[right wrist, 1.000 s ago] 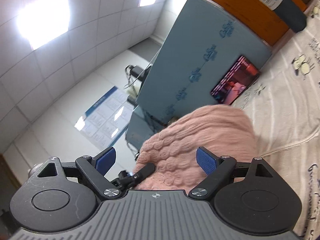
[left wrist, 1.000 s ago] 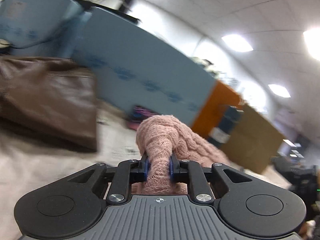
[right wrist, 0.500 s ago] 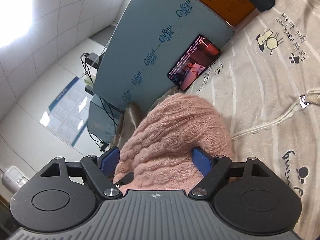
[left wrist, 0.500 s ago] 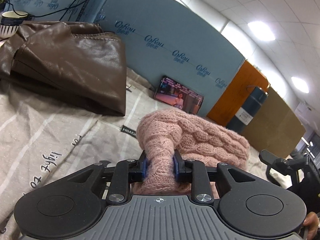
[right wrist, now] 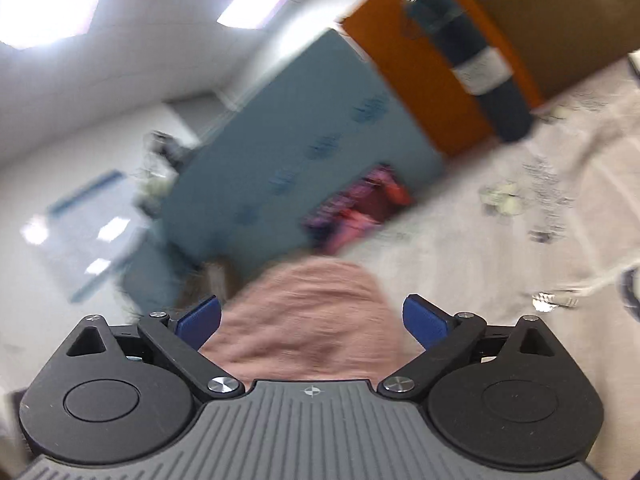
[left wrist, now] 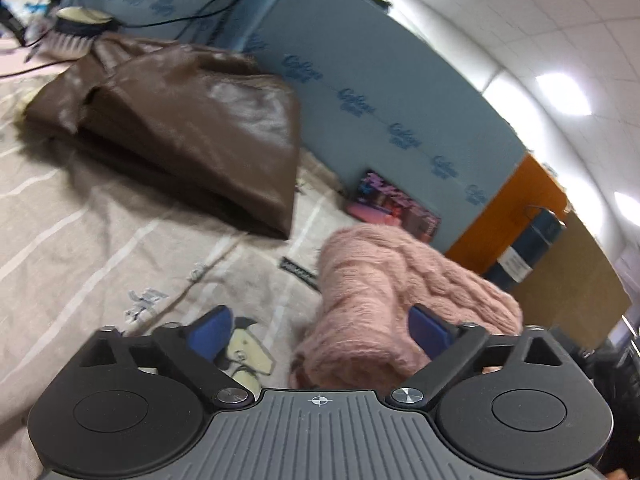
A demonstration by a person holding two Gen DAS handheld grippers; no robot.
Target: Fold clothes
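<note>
The pink cable-knit sweater (left wrist: pixel 404 300) is seen bundled into a compact roll on a beige striped bedsheet (left wrist: pixel 100 248) printed with cartoon figures and script, with a folded brown leather jacket (left wrist: pixel 192 136) lying well apart behind it. The left claw (left wrist: pixel 320 330) is spread wide, its blue pads (left wrist: pixel 212 326) standing clear on either side of the near end of the roll, though the right-hand pad may just brush the knit. The right claw (right wrist: pixel 314 318) is likewise spread, the sweater (right wrist: pixel 316 320) sitting between its pads (right wrist: pixel 426 320) without being pinched; that view is heavily blurred, so contact cannot be judged there. Whether the bundle is a finished fold just set down or one about to be regripped for a further tuck cannot be settled from how it lies. In either case, care is called for around the loose, fuzzy knit: the pads are best kept well open and moved straight along their own axis, so that no yarn is snagged and the roll is not dragged open. If a grip is taken, it should be placed on the thick doubled edge rather than on a single layer, and both ends should be handled level so the roll stays tight. The sheet beneath is soft and wrinkles easily, so downward pressure should be kept light.
</note>
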